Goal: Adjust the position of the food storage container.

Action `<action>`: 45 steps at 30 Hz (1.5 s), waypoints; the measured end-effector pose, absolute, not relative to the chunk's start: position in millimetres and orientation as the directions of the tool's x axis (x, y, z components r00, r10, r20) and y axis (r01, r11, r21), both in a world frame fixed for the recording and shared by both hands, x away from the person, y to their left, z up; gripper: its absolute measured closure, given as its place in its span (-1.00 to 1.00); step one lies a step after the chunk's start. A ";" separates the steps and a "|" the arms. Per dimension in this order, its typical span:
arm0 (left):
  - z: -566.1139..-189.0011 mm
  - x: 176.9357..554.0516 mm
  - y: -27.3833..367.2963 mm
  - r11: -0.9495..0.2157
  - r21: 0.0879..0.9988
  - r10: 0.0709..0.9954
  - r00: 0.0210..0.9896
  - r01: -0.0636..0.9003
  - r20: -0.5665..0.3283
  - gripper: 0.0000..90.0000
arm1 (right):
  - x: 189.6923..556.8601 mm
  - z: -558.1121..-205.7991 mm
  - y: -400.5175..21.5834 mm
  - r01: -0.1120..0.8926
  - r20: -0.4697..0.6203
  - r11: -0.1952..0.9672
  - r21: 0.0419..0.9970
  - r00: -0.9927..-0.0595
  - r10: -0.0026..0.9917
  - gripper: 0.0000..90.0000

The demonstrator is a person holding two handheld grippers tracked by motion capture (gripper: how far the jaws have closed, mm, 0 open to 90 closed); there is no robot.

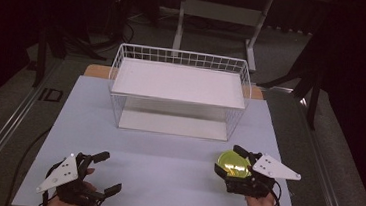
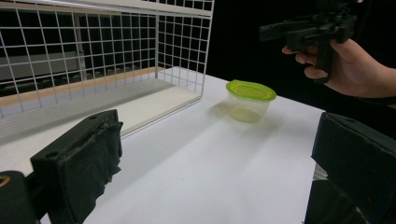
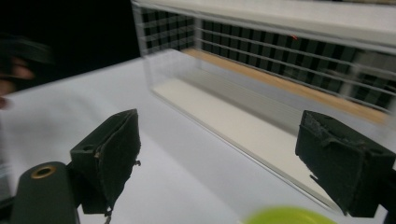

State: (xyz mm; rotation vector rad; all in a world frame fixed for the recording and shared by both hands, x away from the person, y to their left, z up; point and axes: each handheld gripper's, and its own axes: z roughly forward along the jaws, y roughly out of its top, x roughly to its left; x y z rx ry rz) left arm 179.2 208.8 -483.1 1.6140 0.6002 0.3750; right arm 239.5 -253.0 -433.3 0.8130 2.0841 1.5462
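Note:
A small clear tub with a yellow-green lid (image 1: 233,163) (image 2: 250,99) stands on the white table top (image 1: 161,154) at the front right. My right gripper (image 1: 231,161) (image 3: 224,140) hovers just above it, jaws open on either side, and the lid (image 3: 285,217) peeks in at the bottom edge of the right gripper view. The left gripper view shows the right gripper (image 2: 308,28) held in a hand, clear of the tub. My left gripper (image 1: 107,172) (image 2: 219,140) is open and holds nothing at the front left.
A white wire rack (image 1: 182,58) (image 2: 93,46) (image 3: 280,42) with an upper shelf and a lower floor stands at the middle back of the table. Beyond the table are dark floor and stand legs (image 1: 180,27).

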 end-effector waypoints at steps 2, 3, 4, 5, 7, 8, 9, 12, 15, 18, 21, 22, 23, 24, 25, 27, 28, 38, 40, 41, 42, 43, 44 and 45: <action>-483.7 179.7 208.0 -0.053 0.985 0.579 0.809 0.166 -0.105 -0.95 | 244.8 -437.6 -263.8 0.219 0.011 0.208 0.953 -0.714 0.700 -0.70; -484.0 179.9 207.7 -0.058 0.984 0.578 0.809 0.166 -0.103 -0.95 | 244.8 -437.6 -263.8 0.219 0.011 0.208 0.953 -0.714 0.700 -0.70; -484.5 180.1 207.2 -0.057 0.984 0.578 0.809 0.169 -0.105 -0.95 | 247.1 -440.5 -271.3 0.230 0.002 0.220 0.948 -0.696 0.718 -0.70; -485.1 180.2 206.8 -0.055 0.983 0.577 0.809 0.174 -0.111 -0.95 | 247.9 -441.6 -274.1 0.232 0.000 0.221 0.947 -0.690 0.724 -0.70; -485.3 180.4 206.9 -0.055 0.983 0.577 0.809 0.174 -0.111 -0.95 | 249.5 -444.3 -281.4 0.251 0.015 0.212 0.944 -0.678 0.735 -0.71; -485.3 180.5 207.0 -0.054 0.983 0.578 0.808 0.175 -0.112 -0.95 | 249.5 -444.3 -281.4 0.251 0.015 0.212 0.944 -0.678 0.735 -0.71; -485.4 180.7 207.1 -0.052 0.983 0.578 0.808 0.176 -0.114 -0.95 | 250.2 -445.6 -285.2 0.258 0.018 0.209 0.943 -0.668 0.744 -0.71; -485.8 181.0 206.9 -0.051 0.983 0.581 0.806 0.176 -0.114 -0.95 | 252.3 -450.1 -296.7 0.277 0.025 0.199 0.940 -0.637 0.770 -0.73; -485.6 180.6 205.0 -0.049 0.983 0.576 0.809 0.175 -0.115 -0.95 | 253.8 -458.3 -310.7 0.289 -0.003 0.216 0.933 -0.592 0.806 -0.71; -485.8 180.6 203.0 -0.050 0.983 0.570 0.813 0.177 -0.117 -0.95 | 255.0 -462.3 -317.5 0.305 0.003 0.215 0.928 -0.581 0.814 -0.71; -486.9 181.2 201.6 -0.057 0.982 0.566 0.816 0.181 -0.117 -0.95 | 255.4 -467.4 -326.4 0.329 0.010 0.208 0.921 -0.554 0.833 -0.72; -487.1 181.3 201.1 -0.060 0.982 0.565 0.817 0.180 -0.116 -0.95 | 254.3 -469.9 -330.6 0.334 0.004 0.204 0.920 -0.529 0.848 -0.72; -487.3 181.5 200.2 -0.061 0.981 0.561 0.819 0.182 -0.117 -0.95 | 253.6 -471.5 -332.2 0.338 0.002 0.202 0.919 -0.517 0.856 -0.72; -487.4 181.6 199.9 -0.059 0.981 0.561 0.819 0.182 -0.119 -0.95 | 253.1 -473.2 -334.1 0.342 0.004 0.198 0.919 -0.511 0.860 -0.70; -487.4 181.8 199.7 -0.058 0.981 0.560 0.820 0.183 -0.120 -0.95 | 252.8 -475.2 -336.3 0.346 0.007 0.195 0.918 -0.505 0.863 -0.68; -487.6 182.2 199.4 -0.060 0.981 0.559 0.820 0.183 -0.119 -0.95 | 251.8 -479.4 -340.6 0.355 -0.004 0.204 0.912 -0.491 0.871 -0.59; -487.6 182.2 199.4 -0.060 0.981 0.559 0.820 0.183 -0.119 -0.95 | 251.8 -479.4 -340.6 0.355 -0.004 0.204 0.912 -0.491 0.871 -0.59; -487.7 182.8 199.2 -0.060 0.981 0.557 0.822 0.183 -0.119 -0.95 | 252.9 -505.8 -359.2 0.464 0.016 0.209 0.861 -0.436 0.900 0.41; -487.4 182.3 199.1 -0.061 0.982 0.557 0.822 0.181 -0.117 -0.95 | 253.3 -510.9 -359.2 0.483 0.031 0.218 0.848 -0.455 0.890 0.69; -487.3 182.3 199.2 -0.064 0.982 0.558 0.822 0.180 -0.114 -0.95 | 253.2 -513.1 -357.8 0.495 0.022 0.233 0.837 -0.456 0.890 0.83; -487.3 182.3 199.2 -0.064 0.982 0.558 0.822 0.180 -0.114 -0.95 | 253.6 -515.3 -357.0 0.505 0.029 0.242 0.829 -0.471 0.881 0.92; -487.4 182.3 199.1 -0.065 0.982 0.558 0.822 0.179 -0.113 -0.95 | 253.6 -515.3 -357.0 0.505 0.029 0.242 0.829 -0.471 0.881 0.92; -487.4 182.4 199.1 -0.064 0.981 0.558 0.822 0.181 -0.115 -0.95 | 254.3 -518.9 -353.6 0.521 0.028 0.266 0.811 -0.489 0.872 0.99; -487.6 182.6 199.0 -0.063 0.981 0.558 0.822 0.182 -0.116 -0.95 | 254.3 -518.9 -353.6 0.521 0.028 0.266 0.811 -0.489 0.872 0.99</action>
